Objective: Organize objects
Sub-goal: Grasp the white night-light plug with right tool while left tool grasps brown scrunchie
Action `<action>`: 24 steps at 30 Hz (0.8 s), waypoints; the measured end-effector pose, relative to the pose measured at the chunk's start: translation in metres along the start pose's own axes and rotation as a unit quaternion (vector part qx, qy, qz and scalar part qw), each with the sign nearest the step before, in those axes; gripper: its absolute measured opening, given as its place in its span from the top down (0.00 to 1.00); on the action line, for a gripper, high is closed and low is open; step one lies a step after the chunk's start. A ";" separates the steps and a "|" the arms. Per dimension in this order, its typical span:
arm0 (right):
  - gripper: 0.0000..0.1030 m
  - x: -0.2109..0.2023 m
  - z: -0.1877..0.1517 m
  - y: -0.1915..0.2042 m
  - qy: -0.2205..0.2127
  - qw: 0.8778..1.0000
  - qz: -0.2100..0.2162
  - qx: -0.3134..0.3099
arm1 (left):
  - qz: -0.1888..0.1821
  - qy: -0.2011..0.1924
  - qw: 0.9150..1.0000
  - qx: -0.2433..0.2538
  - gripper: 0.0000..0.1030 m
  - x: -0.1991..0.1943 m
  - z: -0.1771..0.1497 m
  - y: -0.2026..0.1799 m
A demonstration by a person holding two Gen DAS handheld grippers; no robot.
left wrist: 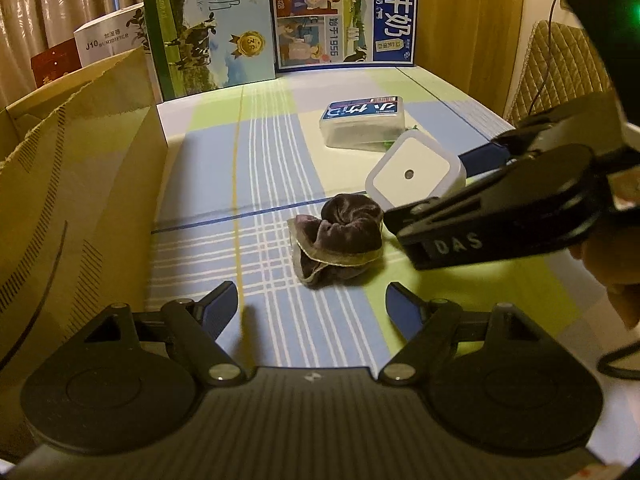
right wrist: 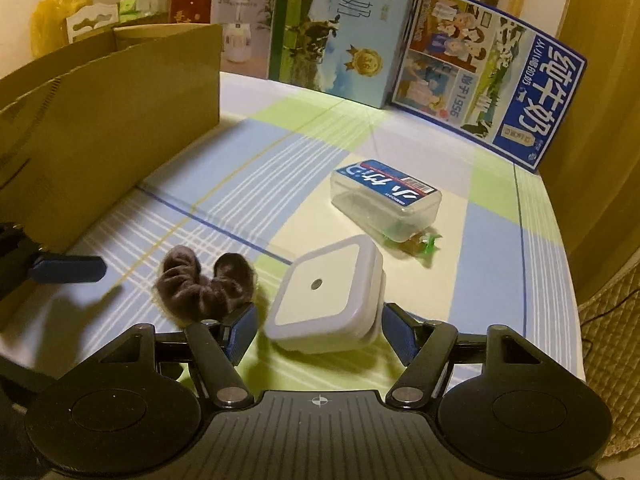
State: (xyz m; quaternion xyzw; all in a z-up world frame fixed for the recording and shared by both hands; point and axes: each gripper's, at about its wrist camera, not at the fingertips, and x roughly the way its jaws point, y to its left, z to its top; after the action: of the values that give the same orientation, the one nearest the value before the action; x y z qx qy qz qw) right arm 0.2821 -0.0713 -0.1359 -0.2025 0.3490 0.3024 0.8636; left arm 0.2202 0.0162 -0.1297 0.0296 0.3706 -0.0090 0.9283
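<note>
Right wrist view: the right gripper [right wrist: 318, 330] is straddling the white, rounded-square plastic night light [right wrist: 326, 296], its blue-padded fingers [right wrist: 240, 332] standing wide apart on either side of the body, close to it but not visibly pressing, so nothing is gripped. The night light is resting tilted on the checked cloth of the bench [right wrist: 496, 264], its flat face with the small dark sensor pointing up and toward the camera; being nearly square, it is showing no clear long axis. A dark brown velvet scrunchie [right wrist: 204, 284] is lying just beside it, and a clear plastic box with a blue label [right wrist: 386, 196] is sitting farther back, its long axis running diagonally across the cloth. In the left wrist view, the left gripper [left wrist: 312, 306] is hovering spread and empty before the scrunchie, beside the open brown cardboard box [left wrist: 80, 184]. The step in hand appears to be grasping the night light; the next move probably calls for closing squarely on its sides, then carrying it to the cardboard box.
</note>
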 end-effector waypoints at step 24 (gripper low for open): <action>0.76 -0.031 -0.014 -0.059 0.011 0.983 -0.017 0.184 | -0.010 -0.010 1.000 -0.003 0.32 0.024 0.027 -0.010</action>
State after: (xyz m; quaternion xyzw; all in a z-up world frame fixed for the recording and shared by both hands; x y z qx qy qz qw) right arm 0.2964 -0.1346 -0.1144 -0.0498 0.4045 0.2160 0.8873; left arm 0.2557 0.0046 -0.1278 0.0233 0.3617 -0.0178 0.9318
